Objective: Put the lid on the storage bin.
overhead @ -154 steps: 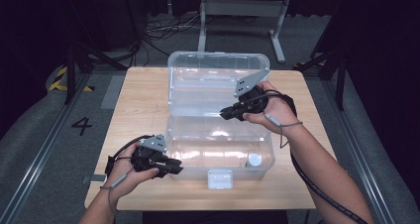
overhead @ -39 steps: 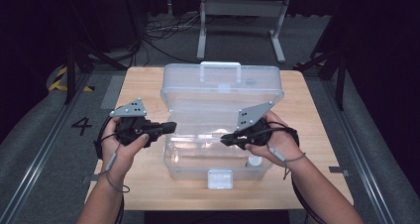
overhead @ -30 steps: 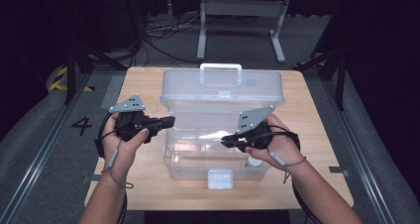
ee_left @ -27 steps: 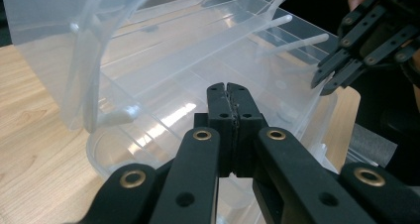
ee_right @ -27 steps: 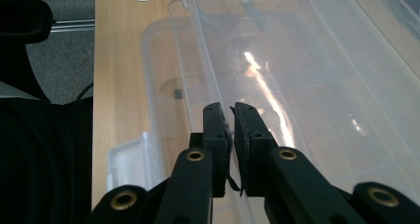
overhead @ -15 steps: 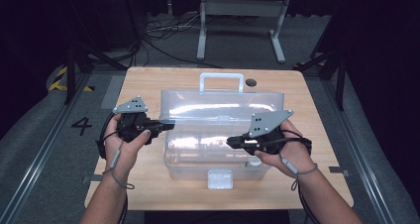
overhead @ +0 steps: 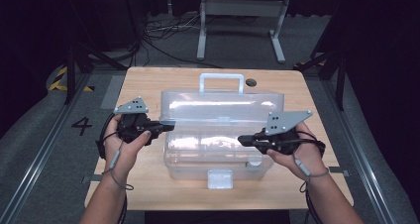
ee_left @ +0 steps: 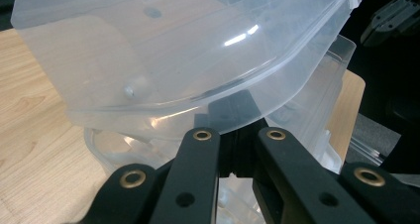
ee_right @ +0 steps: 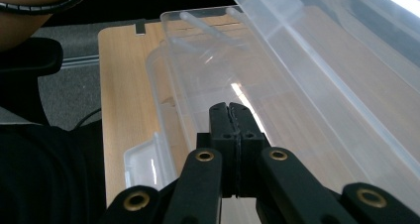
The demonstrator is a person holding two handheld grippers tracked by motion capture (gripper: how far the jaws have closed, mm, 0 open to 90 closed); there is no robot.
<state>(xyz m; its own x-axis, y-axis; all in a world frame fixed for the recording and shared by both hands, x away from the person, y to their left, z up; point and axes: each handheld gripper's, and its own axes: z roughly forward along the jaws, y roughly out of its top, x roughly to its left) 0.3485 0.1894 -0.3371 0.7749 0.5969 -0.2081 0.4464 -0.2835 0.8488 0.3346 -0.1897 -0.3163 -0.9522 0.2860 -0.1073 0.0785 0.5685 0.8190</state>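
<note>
A clear plastic box stands on the wooden table (overhead: 143,85), its hinged lid (overhead: 223,107) tilted low over the base (overhead: 213,157). My left gripper (overhead: 168,126) is shut at the lid's left edge. In the left gripper view its tips (ee_left: 233,112) show dark through the lid (ee_left: 173,50), which lies over them. My right gripper (overhead: 241,140) is at the box's right end. Its jaws have just been closing and now meet with nothing between them (ee_right: 232,110), over the base (ee_right: 198,60) and below the lid (ee_right: 337,50).
A white latch tab (overhead: 220,178) sticks out at the box's near side and a white handle (overhead: 221,83) at its far side. A small white round piece (overhead: 255,160) lies inside the base. Beyond the table are a metal stand (overhead: 237,16) and cables on the floor.
The lid has swung down from upright toward the base. My right gripper has moved right, out to the box's end. My left gripper has kept its place.
</note>
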